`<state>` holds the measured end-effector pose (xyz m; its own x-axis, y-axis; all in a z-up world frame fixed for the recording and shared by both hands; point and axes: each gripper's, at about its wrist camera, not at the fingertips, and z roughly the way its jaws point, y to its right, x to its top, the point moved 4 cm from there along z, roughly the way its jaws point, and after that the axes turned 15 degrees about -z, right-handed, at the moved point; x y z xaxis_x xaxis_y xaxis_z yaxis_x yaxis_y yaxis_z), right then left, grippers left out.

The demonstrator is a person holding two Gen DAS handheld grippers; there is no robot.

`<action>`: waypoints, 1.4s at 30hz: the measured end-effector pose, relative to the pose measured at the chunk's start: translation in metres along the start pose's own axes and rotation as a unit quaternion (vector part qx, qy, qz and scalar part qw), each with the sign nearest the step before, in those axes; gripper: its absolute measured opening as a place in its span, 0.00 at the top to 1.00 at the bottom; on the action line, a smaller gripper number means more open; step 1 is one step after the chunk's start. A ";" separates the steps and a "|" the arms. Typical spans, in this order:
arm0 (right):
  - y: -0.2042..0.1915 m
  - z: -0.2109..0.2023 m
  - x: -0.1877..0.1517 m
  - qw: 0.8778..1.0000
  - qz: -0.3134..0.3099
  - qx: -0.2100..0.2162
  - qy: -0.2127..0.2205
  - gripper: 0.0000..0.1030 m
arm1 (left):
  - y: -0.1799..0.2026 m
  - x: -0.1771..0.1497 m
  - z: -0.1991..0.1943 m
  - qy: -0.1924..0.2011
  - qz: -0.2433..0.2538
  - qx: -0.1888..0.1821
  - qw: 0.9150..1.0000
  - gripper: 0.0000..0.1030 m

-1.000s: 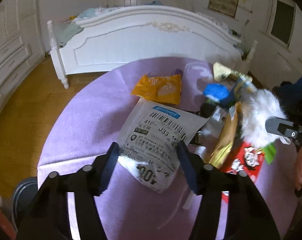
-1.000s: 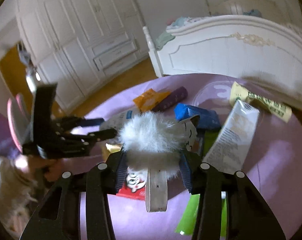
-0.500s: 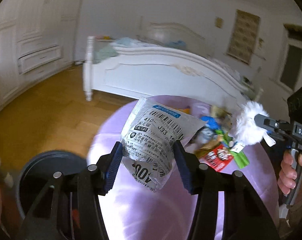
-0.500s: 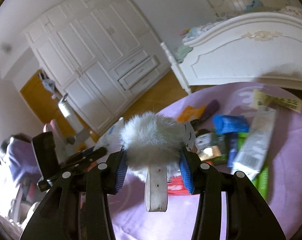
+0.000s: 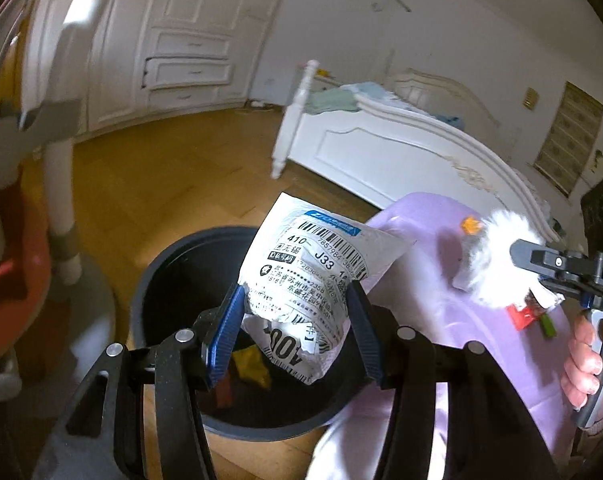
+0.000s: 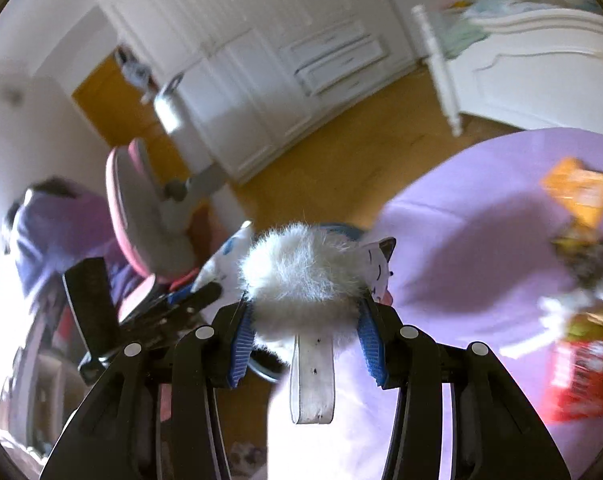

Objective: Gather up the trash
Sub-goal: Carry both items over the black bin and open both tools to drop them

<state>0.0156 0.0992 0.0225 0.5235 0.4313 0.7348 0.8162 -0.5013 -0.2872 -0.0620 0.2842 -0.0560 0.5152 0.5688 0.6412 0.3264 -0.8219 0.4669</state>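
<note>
Left tool (image 5: 293, 332) pinched white mailer bag (image 5: 313, 280), held over black bin (image 5: 161, 280). Right tool (image 6: 305, 340) clamped fluffy white toy (image 6: 301, 276) at 3 o'clock above purple surface (image 5: 429, 264). Step: disposal. Next: spread left tool, drop bag.

1. white panelled wardrobe wall with drawers (image 5: 189, 68), far side.
2. wooden parquet floor (image 5: 173, 184), warm yellow.
3. white carved bed (image 5: 401, 152), bedding heaped on top.
4. pale plain walls (image 5: 441, 40); shaded window (image 5: 569, 136) at right.
5. orange door (image 6: 113, 96) beside the wardrobes.
</note>
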 end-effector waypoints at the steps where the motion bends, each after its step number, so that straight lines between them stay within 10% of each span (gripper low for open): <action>1: -0.006 0.012 0.004 1.000 -0.007 0.003 -0.008 0.55 | -0.005 0.000 0.001 -0.001 -0.004 0.002 1.000 0.49; 22: -0.022 0.162 0.027 0.989 -0.037 -0.030 -0.139 0.60 | -0.061 -0.016 0.058 -0.052 -0.046 0.045 0.997 0.49; 29: -0.013 0.154 0.031 0.993 -0.014 -0.017 -0.115 0.43 | -0.059 -0.009 0.050 -0.028 -0.031 0.070 0.997 0.17; 42: 0.007 0.050 0.013 0.999 0.014 -0.017 -0.023 0.41 | 0.017 0.000 0.022 -0.011 0.021 0.016 1.000 0.16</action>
<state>0.0398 0.1387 -0.0005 0.5574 0.4498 0.6979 0.7926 -0.5386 -0.2859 -0.0395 0.2695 -0.0614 0.5462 0.5334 0.6459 0.3300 -0.8457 0.4195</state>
